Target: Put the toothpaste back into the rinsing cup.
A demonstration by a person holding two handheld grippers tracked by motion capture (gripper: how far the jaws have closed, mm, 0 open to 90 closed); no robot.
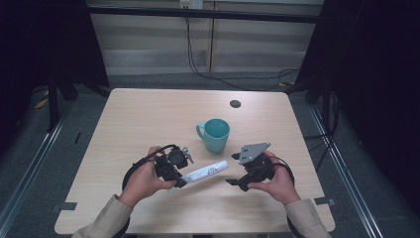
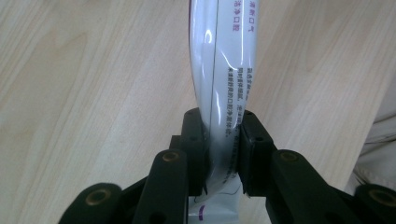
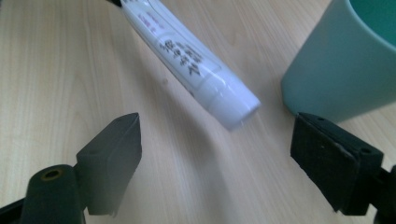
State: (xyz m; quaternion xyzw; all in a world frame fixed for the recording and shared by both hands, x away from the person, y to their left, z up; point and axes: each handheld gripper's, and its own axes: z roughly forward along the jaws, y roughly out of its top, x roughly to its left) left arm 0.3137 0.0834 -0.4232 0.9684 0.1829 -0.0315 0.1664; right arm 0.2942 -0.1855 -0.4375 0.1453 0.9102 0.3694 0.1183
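White tube between tool jaws

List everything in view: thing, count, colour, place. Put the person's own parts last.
tube: one, white with dark and purple print, near the table's front middle, flat end clamped in the left gripper, cap end toward the right gripper
mug: one, teal, upright at the table's middle, handle to the left
table: one, light wood
round hole cover: one, dark, far right of the table
left gripper: one, black, shut on the tube
right gripper: one, black, jaws open
hands: two, at the near edge
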